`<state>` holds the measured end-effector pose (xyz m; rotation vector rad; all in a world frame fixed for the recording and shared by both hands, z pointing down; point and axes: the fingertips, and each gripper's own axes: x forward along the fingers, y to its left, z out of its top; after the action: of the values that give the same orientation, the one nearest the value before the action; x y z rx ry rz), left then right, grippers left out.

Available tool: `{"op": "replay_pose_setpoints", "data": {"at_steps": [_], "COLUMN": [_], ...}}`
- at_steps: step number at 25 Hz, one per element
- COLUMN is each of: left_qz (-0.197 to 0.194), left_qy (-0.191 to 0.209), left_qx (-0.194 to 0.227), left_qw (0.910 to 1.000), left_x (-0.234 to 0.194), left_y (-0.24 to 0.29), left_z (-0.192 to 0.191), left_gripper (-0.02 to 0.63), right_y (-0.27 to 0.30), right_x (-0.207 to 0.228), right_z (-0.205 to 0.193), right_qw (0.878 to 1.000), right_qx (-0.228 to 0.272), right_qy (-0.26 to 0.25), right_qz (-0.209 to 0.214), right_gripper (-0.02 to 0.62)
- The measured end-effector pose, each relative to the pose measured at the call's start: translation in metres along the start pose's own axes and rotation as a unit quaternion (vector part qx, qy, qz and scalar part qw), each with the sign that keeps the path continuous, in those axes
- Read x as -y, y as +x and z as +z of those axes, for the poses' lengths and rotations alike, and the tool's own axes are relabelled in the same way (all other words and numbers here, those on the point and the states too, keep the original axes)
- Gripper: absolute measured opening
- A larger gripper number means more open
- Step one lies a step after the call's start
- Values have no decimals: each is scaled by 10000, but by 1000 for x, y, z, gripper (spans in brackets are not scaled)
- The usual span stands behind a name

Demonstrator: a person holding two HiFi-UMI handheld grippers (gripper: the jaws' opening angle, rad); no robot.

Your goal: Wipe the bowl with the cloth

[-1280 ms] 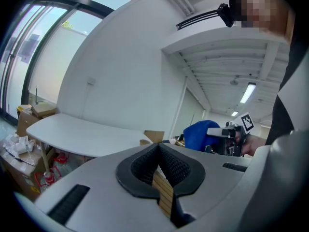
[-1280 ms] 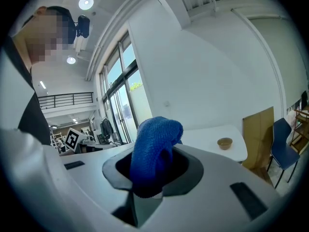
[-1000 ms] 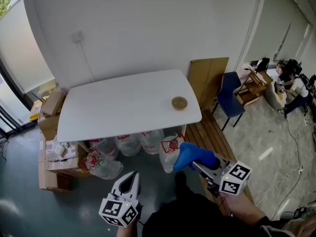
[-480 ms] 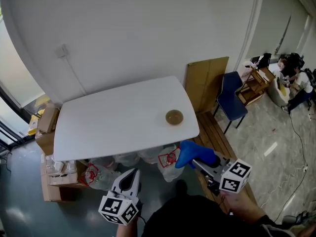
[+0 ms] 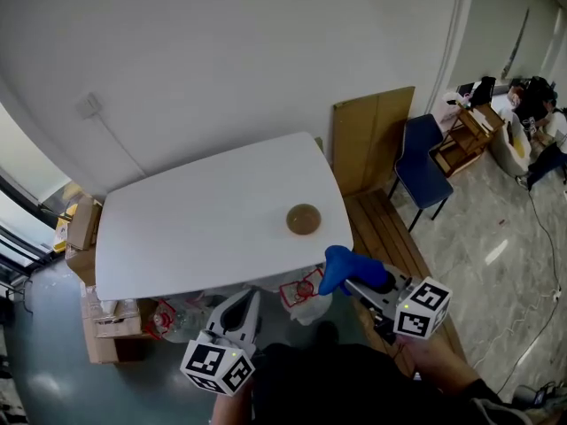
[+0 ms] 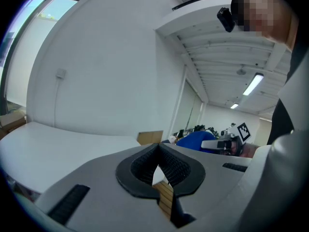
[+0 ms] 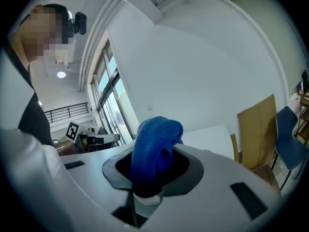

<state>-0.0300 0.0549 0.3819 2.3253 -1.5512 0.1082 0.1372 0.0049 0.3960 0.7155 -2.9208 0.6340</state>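
Your right gripper (image 5: 354, 283) is clenched on the blue cloth (image 5: 344, 266), which bulges out past its jaws; your left gripper (image 5: 246, 301) is closed on nothing; both sit just off the table's (image 5: 177, 228) near edge; the bowl (image 5: 303, 219) stands on the table, at eleven o'clock from the cloth and one o'clock from the left gripper, apart from both.

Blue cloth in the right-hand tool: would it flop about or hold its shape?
Probably floppy: the blue cloth bulges and folds over above the right gripper clamped on it. Its knitted weave likely grips rather than slips.
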Motion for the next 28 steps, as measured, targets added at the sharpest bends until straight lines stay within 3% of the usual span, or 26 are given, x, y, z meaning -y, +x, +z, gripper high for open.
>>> {"op": "replay_pose_setpoints", "data": {"at_steps": [10,21,28], "left_qz": [-215,-734,-1242], "left_qy": [-146,-17,-8], "left_qx": [-200,-414,-809], "left_qw": [9995,9964,9889], "left_x": [-54,-169,-184], "left_y": [39,57,95], "left_z": [3,31,19], "left_gripper": [12,12,12], "right_y": [56,180,181], "right_x": [27,24,43], "right_z": [8,29,12], "right_qw": [9997,9986,9934], "right_qx": [-84,-70,-195], "right_qy": [146,160,411], "right_qz": [-189,-498,-1055], "right_gripper": [86,86,86]}}
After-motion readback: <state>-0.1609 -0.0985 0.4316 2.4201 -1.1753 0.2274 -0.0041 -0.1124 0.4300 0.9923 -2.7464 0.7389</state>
